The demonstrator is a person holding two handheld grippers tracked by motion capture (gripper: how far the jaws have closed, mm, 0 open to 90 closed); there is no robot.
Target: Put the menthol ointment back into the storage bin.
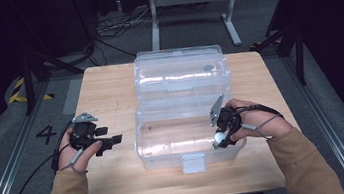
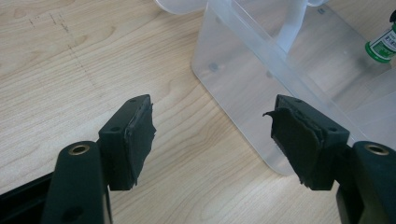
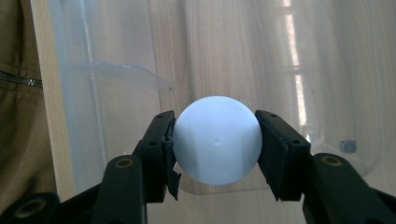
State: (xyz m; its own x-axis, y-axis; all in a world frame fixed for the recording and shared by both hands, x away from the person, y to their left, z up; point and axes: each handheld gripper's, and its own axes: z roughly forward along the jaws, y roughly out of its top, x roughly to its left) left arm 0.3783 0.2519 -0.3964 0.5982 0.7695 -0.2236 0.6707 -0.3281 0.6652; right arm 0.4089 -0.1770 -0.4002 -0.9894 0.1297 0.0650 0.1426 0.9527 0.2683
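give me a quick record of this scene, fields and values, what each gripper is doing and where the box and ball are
work surface: wooden table
box: clear plastic box, lid open and lying back toward the far side
ball: white ball, between the right gripper's pads, over the box's inside
right gripper: right gripper, shut on the ball, at the box's near right corner
left gripper: left gripper, jaws open, nothing between them, over the table left of the box
also seen: green-capped bottle beyond the box in the left gripper view

large "4" on floor [image 1: 46, 134] left of table; bottle label [image 2: 384, 45] print unreadable.
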